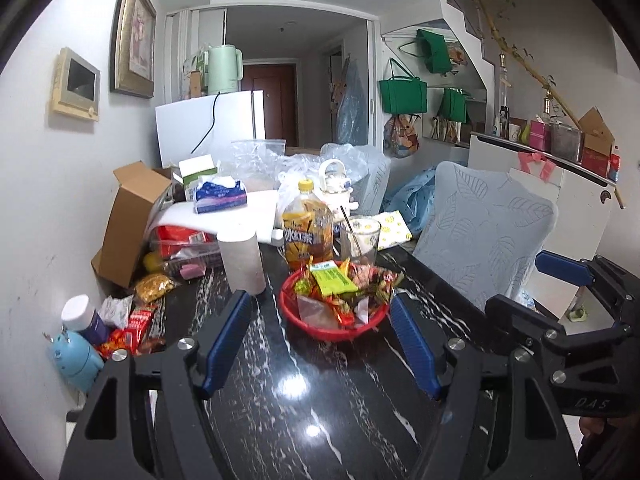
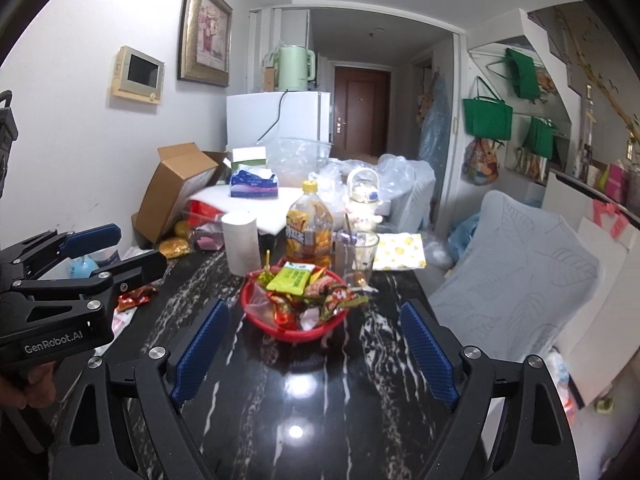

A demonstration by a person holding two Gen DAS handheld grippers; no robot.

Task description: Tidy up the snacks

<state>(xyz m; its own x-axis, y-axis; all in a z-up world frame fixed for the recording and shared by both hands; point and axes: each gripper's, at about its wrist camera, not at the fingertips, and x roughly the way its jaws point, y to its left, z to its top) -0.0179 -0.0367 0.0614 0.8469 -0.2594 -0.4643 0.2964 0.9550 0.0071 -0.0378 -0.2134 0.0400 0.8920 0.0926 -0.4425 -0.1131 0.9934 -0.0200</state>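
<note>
A red basket (image 1: 316, 330) (image 2: 262, 326) heaped with wrapped snacks stands on the black marble table (image 1: 320, 400) (image 2: 304, 392). A green packet (image 1: 334, 280) (image 2: 290, 278) lies on top. Loose snack packets (image 1: 132, 326) lie at the table's left edge by the wall; one red wrapper (image 2: 136, 300) shows in the right wrist view. My left gripper (image 1: 320, 320) is open and empty, just short of the basket. My right gripper (image 2: 316, 328) is open and empty, also facing the basket. Each gripper shows in the other's view: the right (image 1: 540, 280), the left (image 2: 140, 252).
Behind the basket stand a tea bottle (image 1: 307, 232) (image 2: 309, 230), a glass (image 1: 360, 240) (image 2: 356, 256) and a paper roll (image 1: 242, 262) (image 2: 240, 242). A cardboard box (image 1: 128, 220), tissue pack (image 1: 220, 196) and plastic bags crowd the back. A blue-covered chair (image 1: 484, 240) (image 2: 516, 272) is at the right.
</note>
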